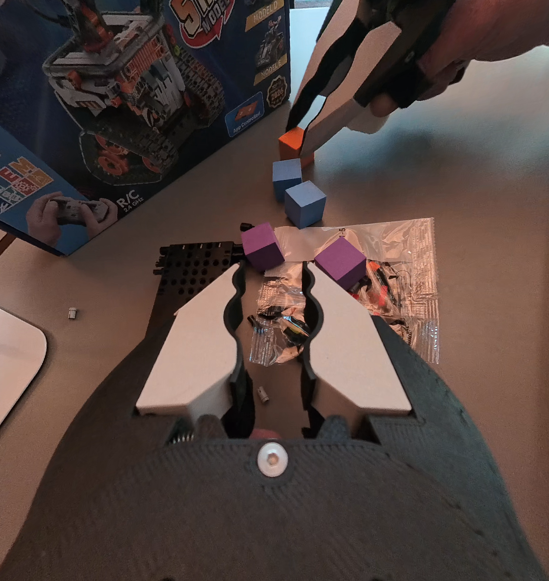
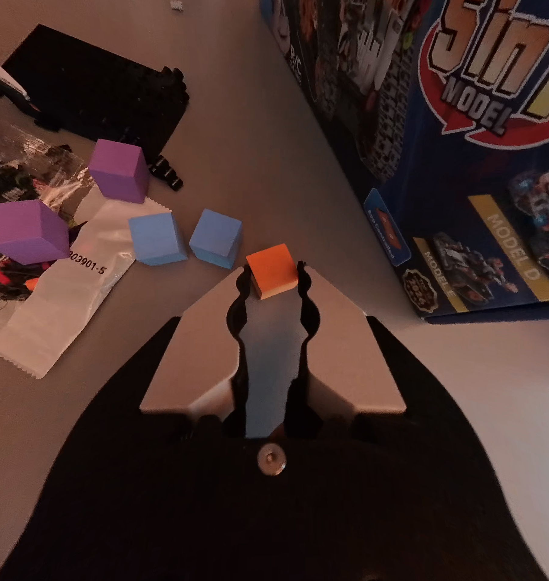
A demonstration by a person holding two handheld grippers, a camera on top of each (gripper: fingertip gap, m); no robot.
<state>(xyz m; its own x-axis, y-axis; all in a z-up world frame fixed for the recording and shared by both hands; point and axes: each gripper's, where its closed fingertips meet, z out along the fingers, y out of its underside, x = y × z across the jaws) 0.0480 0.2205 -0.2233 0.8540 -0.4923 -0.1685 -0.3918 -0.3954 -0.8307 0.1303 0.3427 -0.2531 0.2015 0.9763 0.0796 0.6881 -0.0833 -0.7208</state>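
Right tongs (image 2: 272, 267) set narrowly around an orange cube (image 2: 271, 269) on the grey surface (image 2: 267, 151), one black fingertip at each side face; actual contact too fine to tell. Same tongs seen from the left wrist view (image 1: 295, 138), reaching down onto that cube (image 1: 291, 142) with a hand (image 1: 474, 47) behind. Beside the orange cube, two blue cubes (image 2: 216, 237) (image 2: 157, 238), close together. Farther along, two purple cubes (image 2: 119, 169) (image 2: 26, 231), the second resting on a clear plastic bag of small parts (image 2: 47, 314). Left tongs (image 1: 273, 267) parted a little, empty, poised over that bag (image 1: 402, 283) between the purple cubes. Black perforated plate (image 1: 194, 267) just left. Printed toy box (image 1: 116, 103) standing behind.
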